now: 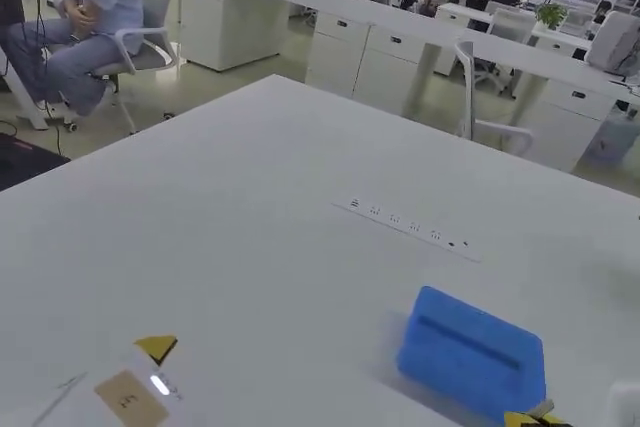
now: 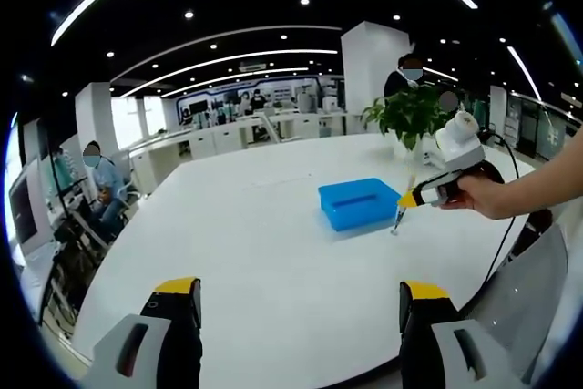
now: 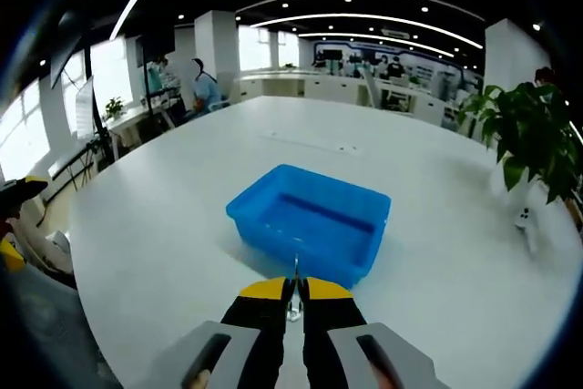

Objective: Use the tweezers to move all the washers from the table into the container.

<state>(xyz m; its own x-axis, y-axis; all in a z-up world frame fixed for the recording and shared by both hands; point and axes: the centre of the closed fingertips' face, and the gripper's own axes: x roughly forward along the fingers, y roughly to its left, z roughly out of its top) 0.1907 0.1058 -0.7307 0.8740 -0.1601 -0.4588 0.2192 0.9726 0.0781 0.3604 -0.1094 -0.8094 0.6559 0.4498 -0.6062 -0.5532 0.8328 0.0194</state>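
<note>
Blue container [image 1: 470, 357] amid open white table [image 1: 250, 227]

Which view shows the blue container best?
The right gripper view: the blue container lies close ahead, with its whole rim and inside visible. The head view shows it blurred, low on the right; the left gripper view shows it small and far.

Bright ceiling strips light evenly; soft shadow just beside the container [image 1: 470, 352]; head view blurred, fisheye edges bend.

Blue container [image 1: 470, 357], white table [image 1: 250, 227], green plant [image 3: 528, 134]
</note>
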